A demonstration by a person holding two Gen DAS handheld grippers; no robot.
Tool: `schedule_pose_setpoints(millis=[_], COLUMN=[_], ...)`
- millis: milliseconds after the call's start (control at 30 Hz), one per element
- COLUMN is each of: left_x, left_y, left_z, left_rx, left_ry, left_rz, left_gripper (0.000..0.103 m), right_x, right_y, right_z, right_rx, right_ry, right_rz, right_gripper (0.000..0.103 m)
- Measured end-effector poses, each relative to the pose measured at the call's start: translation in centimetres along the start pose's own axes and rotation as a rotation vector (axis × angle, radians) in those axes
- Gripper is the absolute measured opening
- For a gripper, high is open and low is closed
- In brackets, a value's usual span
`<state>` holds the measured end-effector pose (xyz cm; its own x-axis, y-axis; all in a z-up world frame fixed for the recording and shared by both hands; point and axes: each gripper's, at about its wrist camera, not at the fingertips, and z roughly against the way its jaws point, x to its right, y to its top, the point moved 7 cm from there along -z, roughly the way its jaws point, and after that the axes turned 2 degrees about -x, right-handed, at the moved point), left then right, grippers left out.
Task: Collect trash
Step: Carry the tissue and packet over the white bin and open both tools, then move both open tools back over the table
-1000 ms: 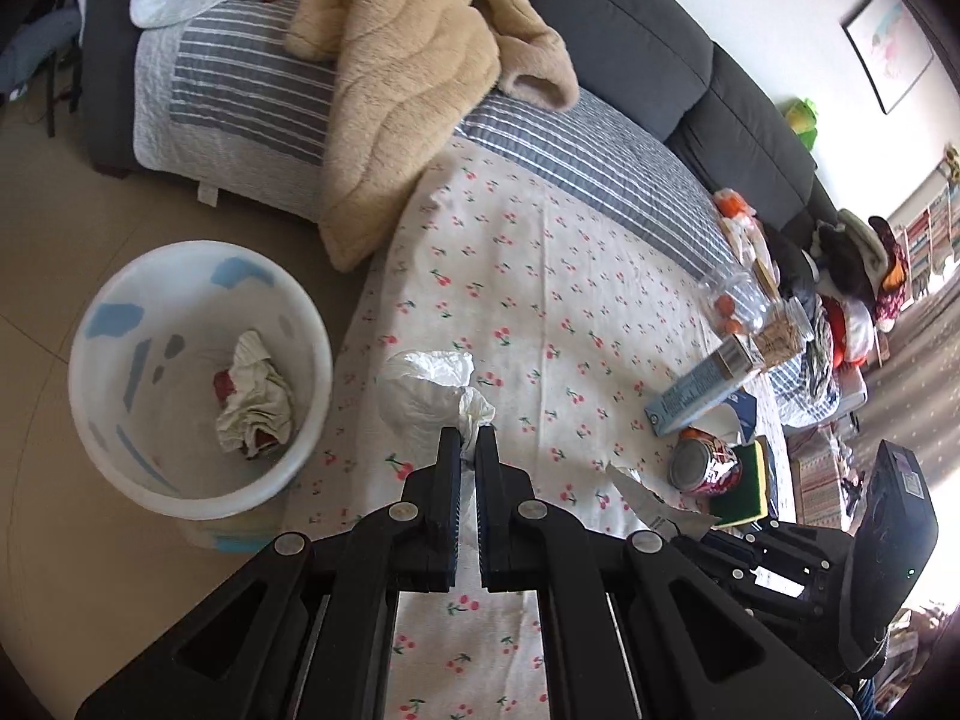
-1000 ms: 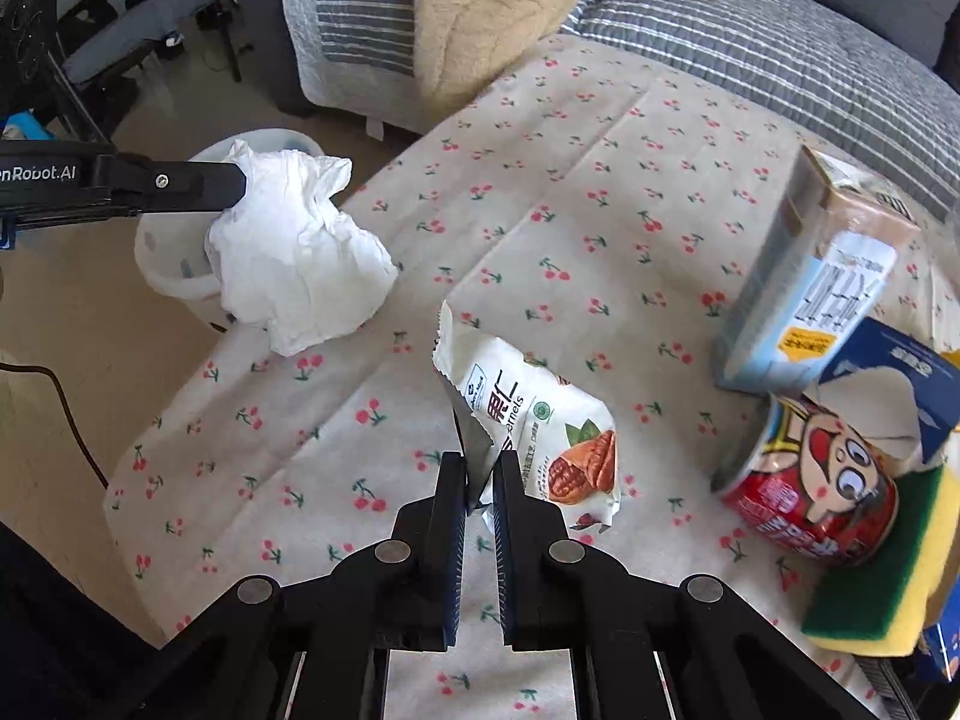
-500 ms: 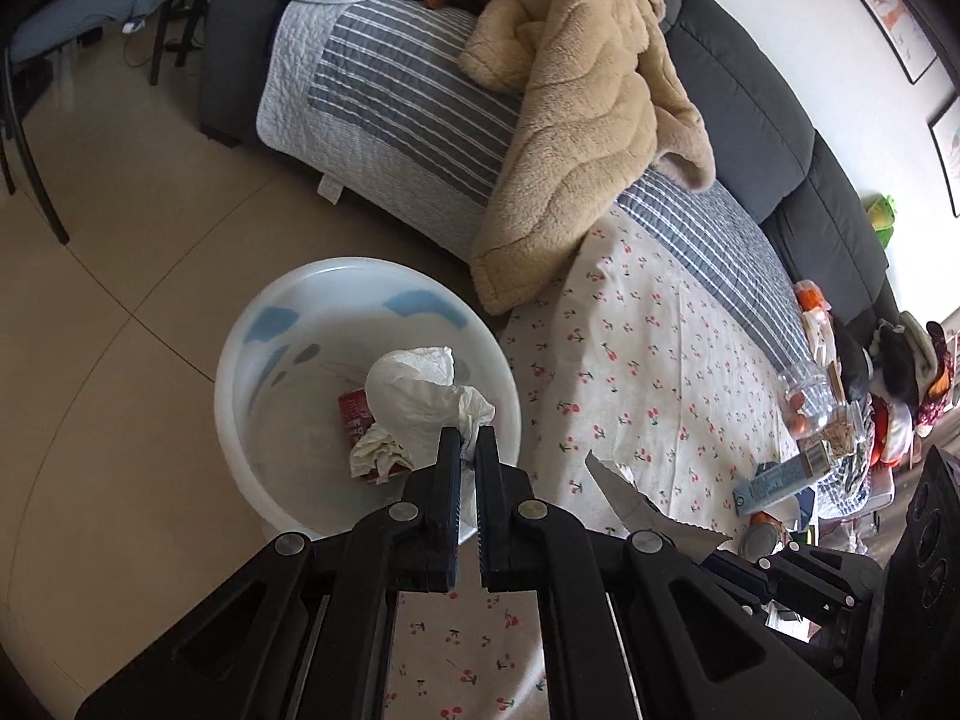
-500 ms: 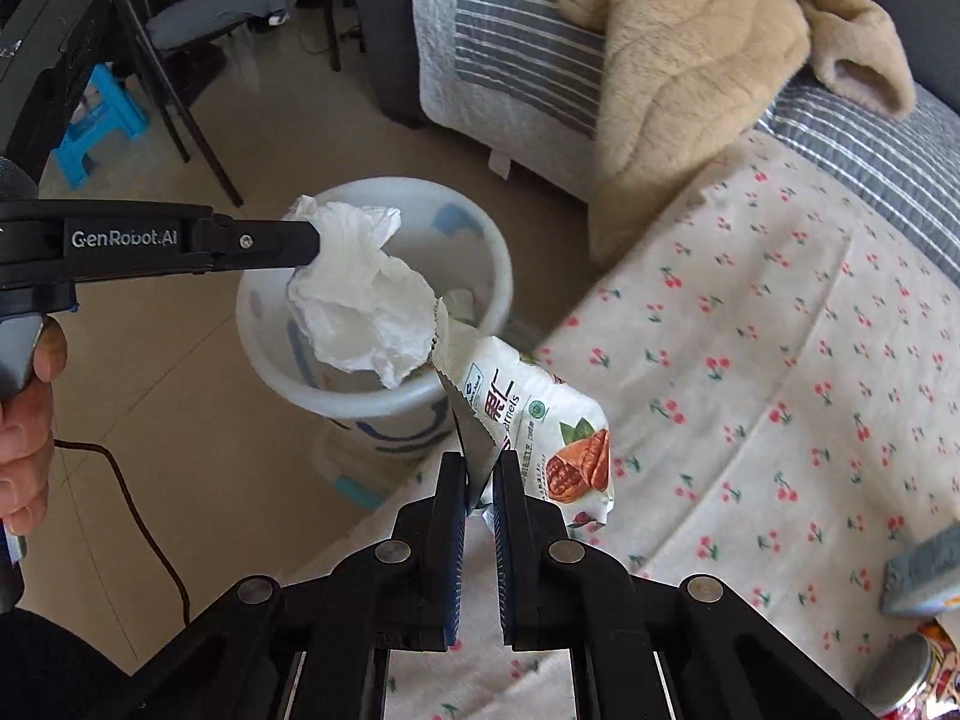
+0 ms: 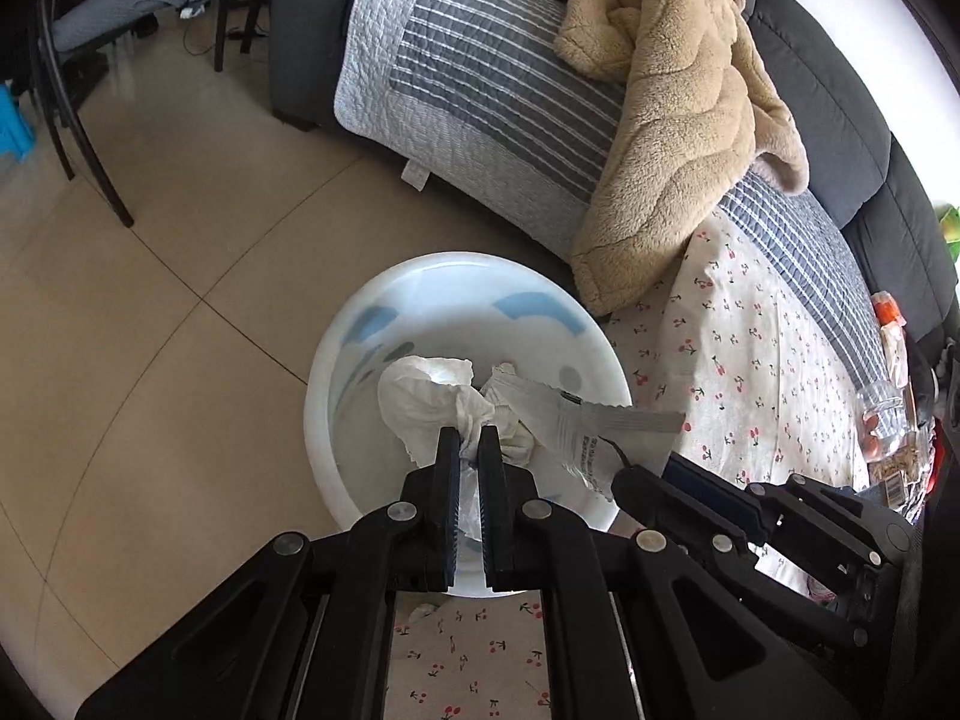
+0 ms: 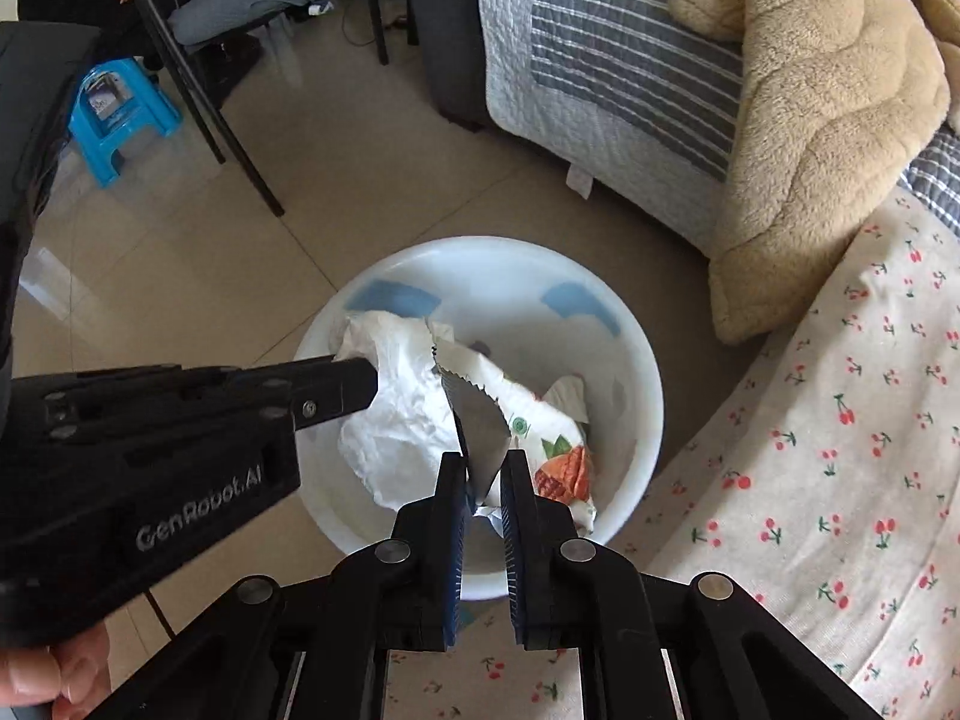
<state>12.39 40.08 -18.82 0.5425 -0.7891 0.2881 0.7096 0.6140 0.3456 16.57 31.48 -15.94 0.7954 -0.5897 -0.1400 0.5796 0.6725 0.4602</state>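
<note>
A: Right wrist view: our right gripper [image 6: 483,474] has just been parting its jaws, snack wrapper [image 6: 528,426] loose between them, straight above the bin [image 6: 630,360].

B: Left gripper [image 5: 470,450] pinches the tissue [image 5: 420,402] over centre frame too.

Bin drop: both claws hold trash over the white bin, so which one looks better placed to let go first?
Right, probably. The right claw has just been opening, with the snack wrapper loose between its fingers above the bin. The left claw is also over the bin but pinches the tissue.
</note>
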Motion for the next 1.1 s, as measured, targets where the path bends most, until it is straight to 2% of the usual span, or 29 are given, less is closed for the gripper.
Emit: schedule_pose_setpoints(millis=[67, 133, 167, 233, 300, 367, 433, 467, 633, 700, 967, 1100], left_x=[-0.2, -0.1, 0.0, 0.0, -0.1, 0.0, 0.1, 0.2, 1.8, 3.2, 10.9, 14.8], left_y=[0.0, 0.0, 0.0, 0.0, -0.1, -0.1, -0.1, -0.1, -0.7, -1.3, -4.6, -6.2], left_z=[0.0, 0.0, -0.1, -0.2, -0.4, -0.5, -0.4, -0.4, -0.2, 0.1, 1.7, 1.7], left_rx=[-0.003, -0.002, -0.002, -0.008, -0.017, -0.020, -0.018, -0.016, -0.027, -0.032, -0.046, -0.077], left_ry=[0.006, 0.007, 0.011, 0.014, 0.024, 0.029, 0.030, 0.031, 0.024, 0.014, -0.067, -0.120], left_rz=[0.011, 0.007, 0.004, 0.004, 0.010, 0.012, 0.016, 0.016, -0.008, -0.042, -0.200, -0.252], left_gripper=[0.006, 0.007, 0.008, 0.010, 0.017, 0.030, 0.039, 0.041, 0.042, 0.042, 0.045, 0.045], right_x=[0.2, 0.2, 0.3, 0.4, 0.7, 1.0, 1.6, 2.0, 3.9, 4.8, 8.8, 11.4], right_y=[0.4, 0.6, 0.7, 0.9, 0.7, 0.2, -0.5, -0.9, -2.9, -3.9, -9.7, -13.5], right_z=[-0.4, -0.5, -0.5, -0.5, -0.3, -0.1, 0.3, 0.5, 2.3, 3.1, 8.2, 12.2], right_rx=[-0.001, 0.008, 0.012, 0.021, 0.019, 0.014, 0.006, 0.002, -0.001, -0.006, -0.015, -0.023], right_ry=[-0.003, 0.011, 0.014, 0.014, 0.017, 0.019, 0.019, 0.017, 0.006, -0.003, -0.051, -0.122], right_rz=[-0.014, -0.026, -0.031, -0.037, -0.046, -0.050, -0.058, -0.062, -0.086, -0.101, -0.145, -0.141], right_gripper=[0.013, 0.019, 0.027, 0.030, 0.031, 0.031, 0.032, 0.032, 0.039, 0.047, 0.059, 0.060])
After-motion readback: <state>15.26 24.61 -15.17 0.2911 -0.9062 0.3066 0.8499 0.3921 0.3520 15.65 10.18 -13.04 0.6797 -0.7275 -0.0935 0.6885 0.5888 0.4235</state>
